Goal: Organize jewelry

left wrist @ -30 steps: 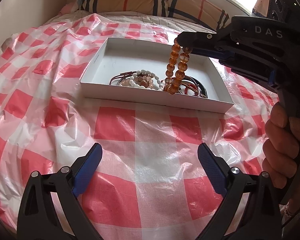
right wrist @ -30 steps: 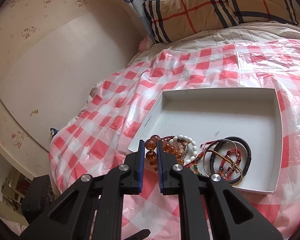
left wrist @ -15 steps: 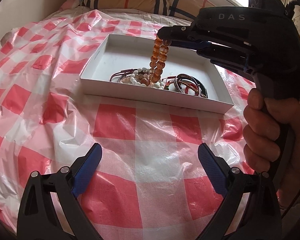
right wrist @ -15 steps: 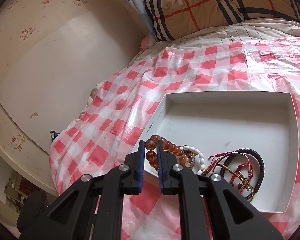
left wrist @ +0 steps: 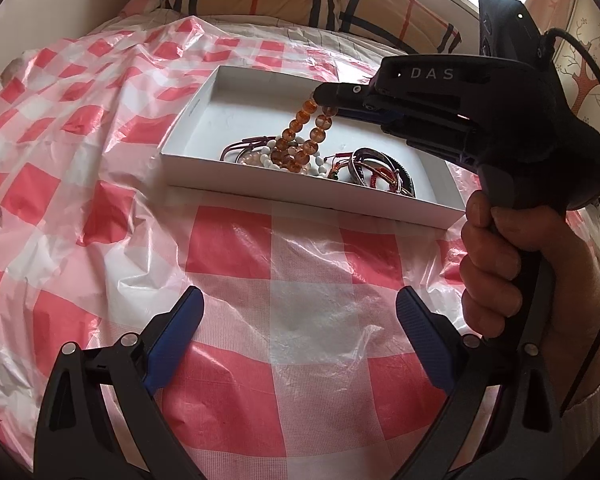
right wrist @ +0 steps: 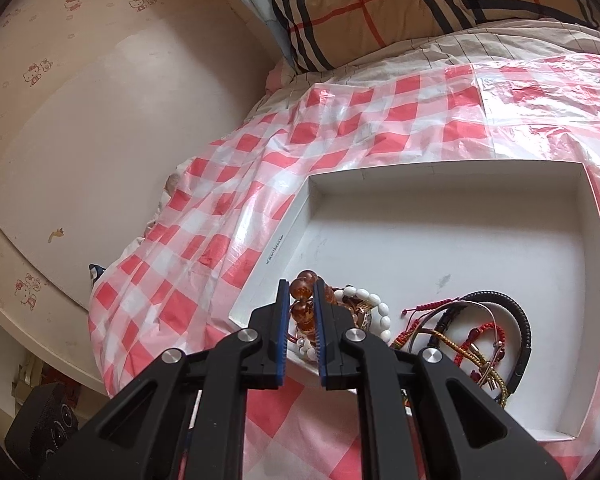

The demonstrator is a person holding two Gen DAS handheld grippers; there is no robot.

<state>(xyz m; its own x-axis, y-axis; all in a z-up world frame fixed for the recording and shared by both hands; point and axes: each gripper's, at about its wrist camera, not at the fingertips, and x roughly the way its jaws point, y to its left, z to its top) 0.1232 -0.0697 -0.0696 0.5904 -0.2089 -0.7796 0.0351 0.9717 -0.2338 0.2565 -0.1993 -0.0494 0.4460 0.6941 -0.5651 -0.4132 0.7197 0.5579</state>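
1 amber bead bracelet (left wrist: 300, 136) hangs from the pinching right gripper (left wrist: 320, 94) in the left wrist view, its lower end touching the heap in the white box (left wrist: 300, 196) at upper centre; the left gripper (left wrist: 300, 320) stands spread and empty at the bottom.

In the right wrist view, the bracelet is clamped at lower centre; white beads (right wrist: 364, 300) and cords (right wrist: 472, 336) already lie boxed. Releasing seems all that is left.

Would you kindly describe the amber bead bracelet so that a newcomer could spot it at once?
On the red-checked cover lies a shallow white box. Over its jewelry pile the amber bead bracelet hangs from the right tongs, its lower end on the white bead bracelet. It alone has big, glossy, translucent orange beads.
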